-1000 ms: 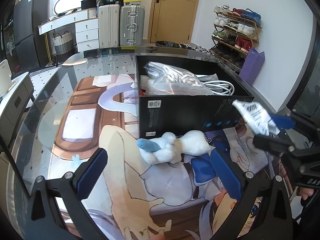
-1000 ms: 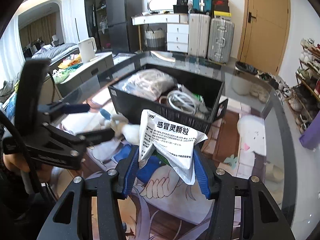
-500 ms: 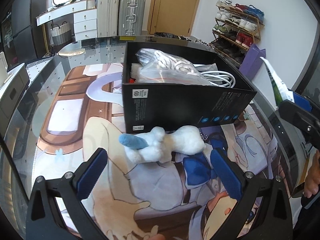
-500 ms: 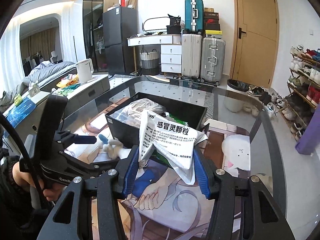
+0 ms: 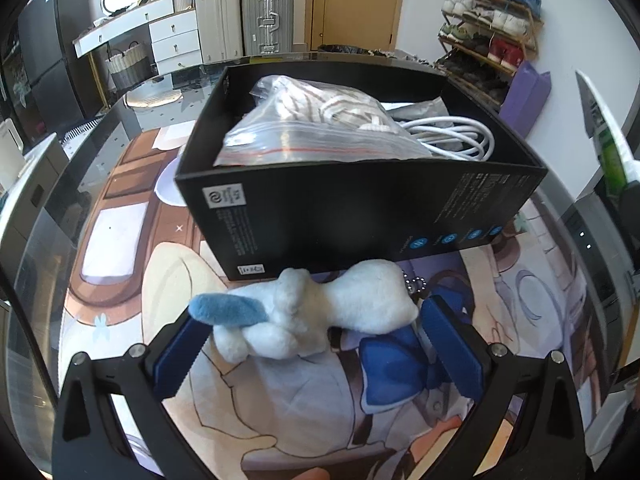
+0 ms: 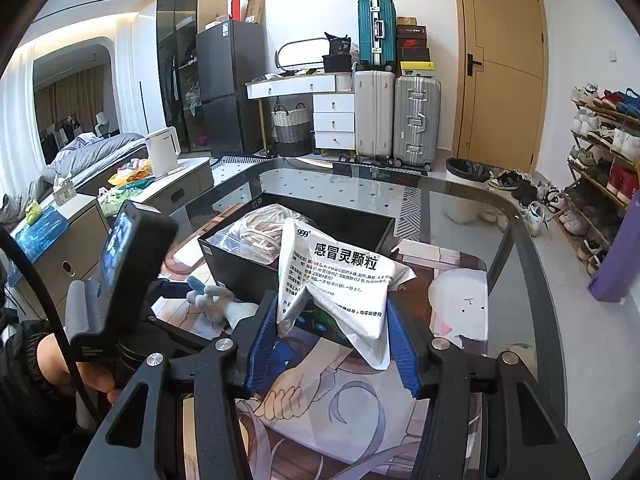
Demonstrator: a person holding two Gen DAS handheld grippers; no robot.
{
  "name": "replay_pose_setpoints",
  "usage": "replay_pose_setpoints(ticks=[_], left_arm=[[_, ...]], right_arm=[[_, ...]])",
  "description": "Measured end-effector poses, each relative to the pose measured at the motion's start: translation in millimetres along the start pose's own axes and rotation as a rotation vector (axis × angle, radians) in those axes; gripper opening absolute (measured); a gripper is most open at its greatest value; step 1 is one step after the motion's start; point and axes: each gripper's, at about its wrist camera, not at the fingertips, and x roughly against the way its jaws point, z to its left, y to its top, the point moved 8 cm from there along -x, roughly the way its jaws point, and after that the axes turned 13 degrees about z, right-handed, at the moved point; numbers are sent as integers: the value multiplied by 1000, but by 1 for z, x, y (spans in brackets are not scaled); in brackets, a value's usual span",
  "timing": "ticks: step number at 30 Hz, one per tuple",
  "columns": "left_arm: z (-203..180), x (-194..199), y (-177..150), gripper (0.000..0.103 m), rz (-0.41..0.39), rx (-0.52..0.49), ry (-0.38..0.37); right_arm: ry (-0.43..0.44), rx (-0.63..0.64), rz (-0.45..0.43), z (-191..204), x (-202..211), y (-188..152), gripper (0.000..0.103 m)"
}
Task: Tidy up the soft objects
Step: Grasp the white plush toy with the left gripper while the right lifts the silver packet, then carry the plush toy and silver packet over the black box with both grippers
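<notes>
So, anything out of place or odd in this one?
The plush lies on the mat outside the box, between the open left claw's fingers. The sachet in the right claw is creased and buckled. Nothing looks spilled or damaged.

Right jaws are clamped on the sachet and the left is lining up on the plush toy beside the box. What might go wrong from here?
1. The plush toy lies against the black box wall; closing the left gripper may nudge the box or catch only an ear.
2. The box already holds a zip bag and white cable piled to the rim, so the sachet in the right gripper might slide off.
</notes>
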Motion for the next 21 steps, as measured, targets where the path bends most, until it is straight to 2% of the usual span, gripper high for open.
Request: replay_pose_setpoints(ticks=[4,10,14,21], left_arm=[[-2,-4,1,103,13,-14,39],[-4,-5,1,103,16,-13,41],[-9,-2,4,92,2,-31,34],[-10,7,-7,91,-19,-57,20]], right_arm=[[1,-3,2,-1,0,0,52],[4,-1,3,-3,-2,0,52],[4,-2,3,-3,-2,0,52],[5,0,1,0,-4,0,52]])
